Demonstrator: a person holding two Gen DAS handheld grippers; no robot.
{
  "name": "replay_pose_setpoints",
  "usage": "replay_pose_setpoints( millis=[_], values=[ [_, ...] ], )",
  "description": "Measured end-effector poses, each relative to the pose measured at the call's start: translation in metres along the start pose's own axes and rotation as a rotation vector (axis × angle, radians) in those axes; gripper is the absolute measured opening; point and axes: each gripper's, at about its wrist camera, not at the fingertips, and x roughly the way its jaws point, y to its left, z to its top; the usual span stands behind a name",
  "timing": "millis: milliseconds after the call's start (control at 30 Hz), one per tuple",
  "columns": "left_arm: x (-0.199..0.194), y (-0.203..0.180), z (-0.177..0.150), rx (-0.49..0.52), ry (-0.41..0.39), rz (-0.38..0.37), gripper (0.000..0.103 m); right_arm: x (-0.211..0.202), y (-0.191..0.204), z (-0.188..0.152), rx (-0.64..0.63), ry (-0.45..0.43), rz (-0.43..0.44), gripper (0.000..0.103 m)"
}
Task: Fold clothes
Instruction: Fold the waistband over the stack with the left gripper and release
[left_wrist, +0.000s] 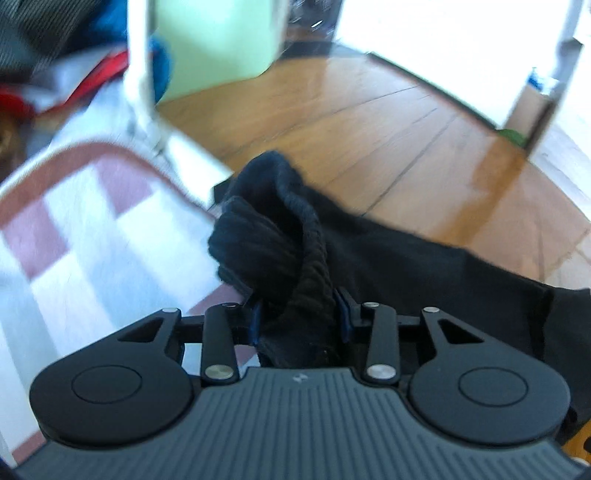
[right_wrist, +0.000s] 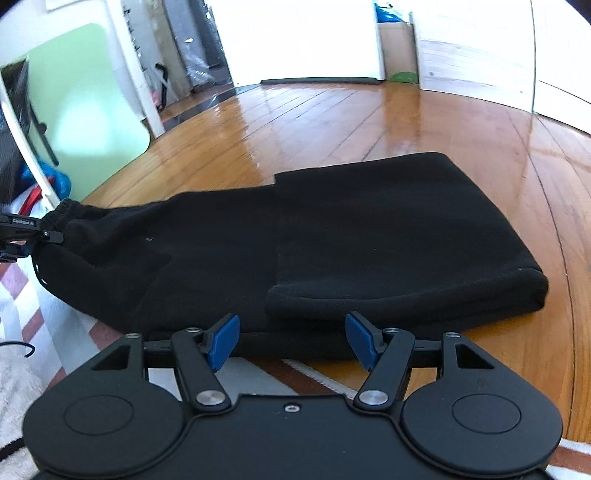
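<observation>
A black garment lies on the wooden floor, its right part folded over into a thicker layer. Its ribbed elastic end is bunched and lifted at the left. My left gripper is shut on that ribbed end; it also shows at the far left of the right wrist view. My right gripper is open and empty, just in front of the garment's near edge, its blue pads apart.
A checked red-and-white rug lies under the garment's left end. A white pole, a green panel and a pile of coloured clothes stand at the left. Wooden floor stretches beyond to white walls.
</observation>
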Motion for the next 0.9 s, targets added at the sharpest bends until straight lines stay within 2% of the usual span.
replay_pose_setpoints(
  millis=[167,200,233,267,367,433,467,500,533,567,633,733,867,900],
  values=[
    [0.022,0.023,0.007,-0.132,0.092,0.01,0.053,0.003,-0.003,0.002,-0.006,0.004,0.049,0.069],
    [0.025,0.028,0.007,-0.146,0.121,0.015,0.065,0.005,0.003,0.005,-0.027,0.004,0.073,0.069],
    [0.033,0.034,0.007,-0.174,0.159,0.035,0.071,0.009,0.013,0.009,-0.062,0.004,0.095,0.069],
    [0.041,0.043,0.005,-0.222,0.205,0.054,0.073,0.014,0.023,0.013,-0.098,0.004,0.116,0.069],
    [0.061,0.067,-0.004,-0.348,0.286,0.045,0.088,0.03,0.059,0.022,-0.21,0.012,0.186,0.069],
    [0.07,0.079,-0.008,-0.42,0.261,-0.015,0.097,0.045,0.078,0.026,-0.239,0.033,0.225,0.069],
    [0.072,0.079,-0.006,-0.391,0.233,-0.031,0.095,0.051,0.085,0.027,-0.247,0.044,0.236,0.069],
    [0.074,0.079,-0.003,-0.354,0.204,-0.045,0.081,0.057,0.092,0.029,-0.254,0.054,0.246,0.069],
    [0.076,0.078,-0.001,-0.316,0.174,-0.059,0.055,0.06,0.096,0.029,-0.262,0.059,0.246,0.069],
    [0.077,0.071,0.003,-0.229,0.172,-0.038,0.052,0.062,0.1,0.029,-0.27,0.062,0.245,0.069],
    [0.067,0.051,0.009,-0.098,0.136,0.003,0.036,0.056,0.096,0.025,-0.294,0.043,0.2,0.069],
    [0.043,0.017,0.015,0.05,0.033,0.055,0.031,0.045,0.088,0.018,-0.33,0.011,0.13,0.069],
    [-0.01,-0.047,0.024,0.256,-0.154,0.038,0.03,0.03,0.071,0.012,-0.355,-0.028,0.042,0.069],
    [-0.021,-0.064,0.026,0.295,-0.169,0.017,0.03,0.028,0.063,0.012,-0.345,-0.031,0.028,0.069]
  ],
)
